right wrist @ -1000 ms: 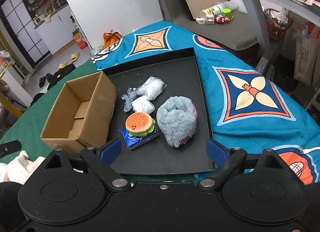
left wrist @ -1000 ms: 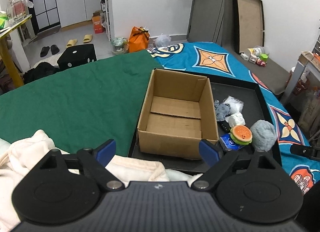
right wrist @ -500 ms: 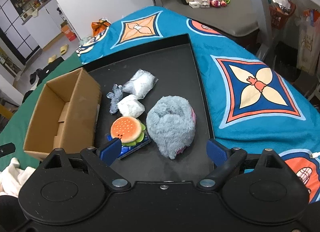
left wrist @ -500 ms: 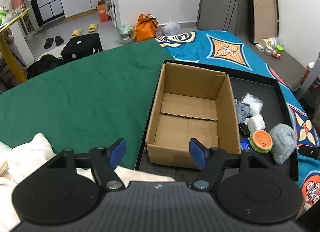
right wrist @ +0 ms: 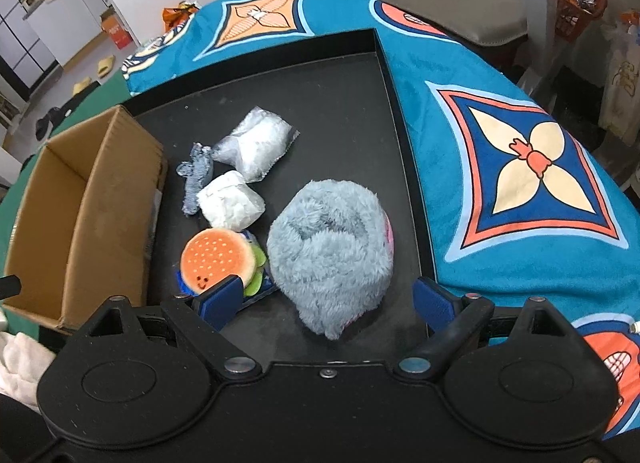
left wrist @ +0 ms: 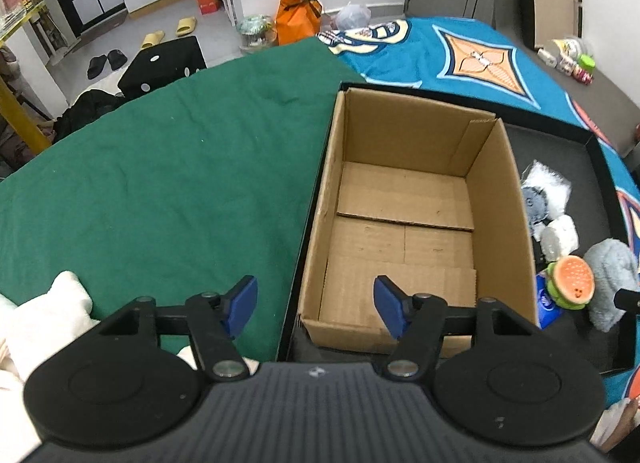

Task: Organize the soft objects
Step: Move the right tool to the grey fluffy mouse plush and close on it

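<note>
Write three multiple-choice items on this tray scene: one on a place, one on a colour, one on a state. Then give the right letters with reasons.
1. Where does the burger plush lie?
A. inside the cardboard box
B. on the black tray, beside the grey fluffy toy
C. on the green cloth

2. What colour is the burger plush's top?
A. orange
B. purple
C. white

3. What is in the cardboard box?
A. the grey fluffy toy
B. two white packets
C. nothing

Answers:
1 B: in the right wrist view it lies on the black tray, next to the grey fluffy toy.
2 A: its dotted top is orange with a small smile.
3 C: the left wrist view shows only bare cardboard flaps inside.
</note>
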The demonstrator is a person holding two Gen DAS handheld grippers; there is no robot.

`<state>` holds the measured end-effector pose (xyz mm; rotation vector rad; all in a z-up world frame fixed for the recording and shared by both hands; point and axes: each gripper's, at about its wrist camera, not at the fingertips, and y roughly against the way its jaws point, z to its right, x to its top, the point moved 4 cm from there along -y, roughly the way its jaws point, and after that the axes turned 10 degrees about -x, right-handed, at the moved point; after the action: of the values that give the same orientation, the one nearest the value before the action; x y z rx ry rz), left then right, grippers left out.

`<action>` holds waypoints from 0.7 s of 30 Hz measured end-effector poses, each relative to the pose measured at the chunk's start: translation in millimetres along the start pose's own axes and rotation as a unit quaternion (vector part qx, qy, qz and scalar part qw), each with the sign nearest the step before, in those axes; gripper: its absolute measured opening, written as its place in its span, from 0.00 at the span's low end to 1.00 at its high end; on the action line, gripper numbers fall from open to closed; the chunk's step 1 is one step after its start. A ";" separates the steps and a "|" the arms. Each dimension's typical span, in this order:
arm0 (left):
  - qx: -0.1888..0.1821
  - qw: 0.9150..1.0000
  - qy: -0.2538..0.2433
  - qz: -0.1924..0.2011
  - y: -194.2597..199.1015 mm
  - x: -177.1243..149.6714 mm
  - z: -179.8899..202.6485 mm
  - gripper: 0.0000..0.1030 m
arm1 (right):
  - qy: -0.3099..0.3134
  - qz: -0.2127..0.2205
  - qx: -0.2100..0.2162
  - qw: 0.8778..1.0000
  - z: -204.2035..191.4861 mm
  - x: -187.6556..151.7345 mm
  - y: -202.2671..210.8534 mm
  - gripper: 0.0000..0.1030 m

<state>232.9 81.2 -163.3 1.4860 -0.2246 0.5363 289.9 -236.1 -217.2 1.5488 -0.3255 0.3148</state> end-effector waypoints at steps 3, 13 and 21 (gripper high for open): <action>0.001 1.000 0.000 -0.010 -9.6 0.9 -1.2 0.62 | 0.001 -0.005 -0.008 1.000 -0.6 2.9 -8.7 0.89; 0.006 0.999 -0.005 -0.031 -33.1 2.9 -6.6 0.41 | -0.001 -0.017 -0.014 1.000 -3.7 5.9 -28.0 0.73; 0.005 0.999 -0.013 -0.033 -33.9 -2.0 -9.3 0.12 | 0.008 -0.007 -0.013 1.000 -6.4 5.4 -18.8 0.57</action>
<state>245.5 90.0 -195.0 1.5059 -0.1912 0.4659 302.3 -229.7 -232.2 1.5209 -0.3046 0.3112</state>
